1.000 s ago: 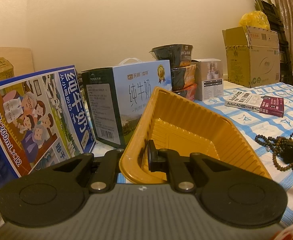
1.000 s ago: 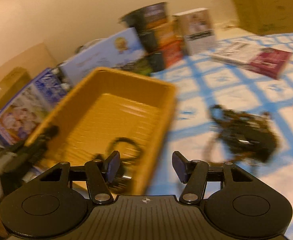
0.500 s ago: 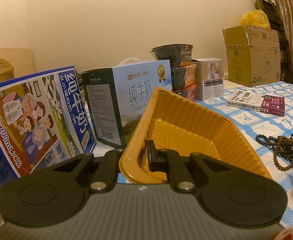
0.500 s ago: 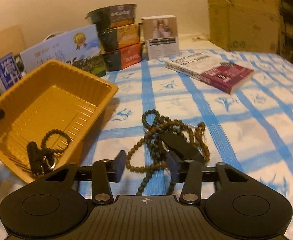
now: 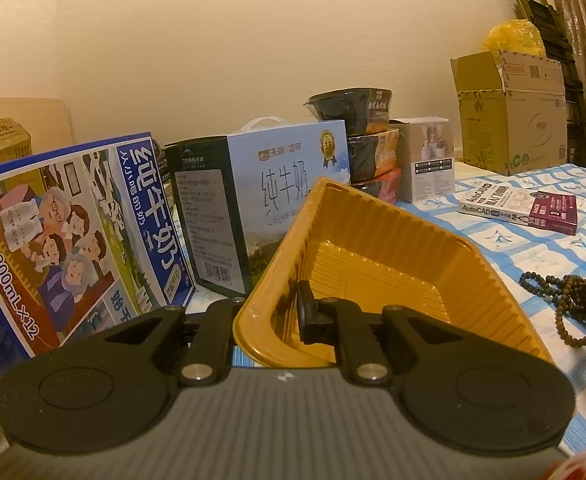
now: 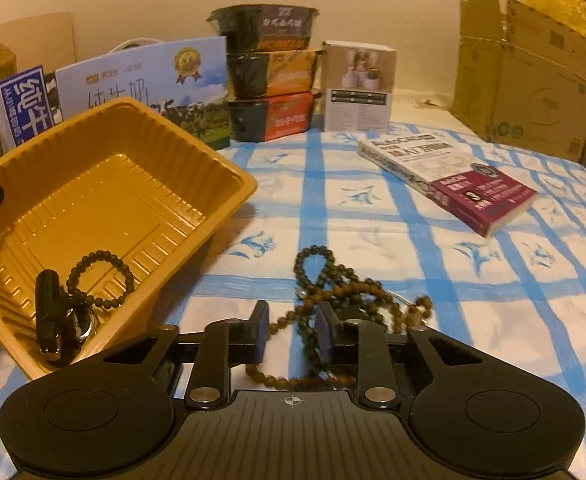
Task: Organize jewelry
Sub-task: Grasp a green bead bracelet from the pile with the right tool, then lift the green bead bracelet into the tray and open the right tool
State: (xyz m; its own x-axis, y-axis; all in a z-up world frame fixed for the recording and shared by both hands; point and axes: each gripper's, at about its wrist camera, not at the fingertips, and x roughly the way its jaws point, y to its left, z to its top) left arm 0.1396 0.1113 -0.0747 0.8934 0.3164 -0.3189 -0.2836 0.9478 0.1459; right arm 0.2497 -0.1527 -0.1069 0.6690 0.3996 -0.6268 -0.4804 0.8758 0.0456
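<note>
My left gripper (image 5: pixel 289 312) is shut on the near wall of the yellow plastic tray (image 5: pixel 393 208), one finger inside and one hidden outside, and the tray tilts up. In the right wrist view the tray (image 6: pixel 213 168) holds a small dark bead bracelet (image 6: pixel 101 280) and a black clip with a metal ring (image 6: pixel 53 320). A tangle of brown bead necklaces (image 6: pixel 345 292) lies on the blue-checked cloth right of the tray. My right gripper (image 6: pixel 293 320) is low over it. Its jaws are closing with a bead strand between them, and the pads are apart from the strand.
Behind the tray stand two milk cartons (image 5: pixel 73 232) (image 5: pixel 261 200), stacked noodle bowls (image 6: pixel 269 76) and a white box (image 6: pixel 357 84). A book (image 6: pixel 449 176) lies on the cloth at the right. A cardboard box (image 6: pixel 525 76) stands at the back right.
The right gripper swung from over the tray rightward to the bead tangle, sank toward it, and its jaws narrowed around a strand. The left gripper and the tray stayed still.
</note>
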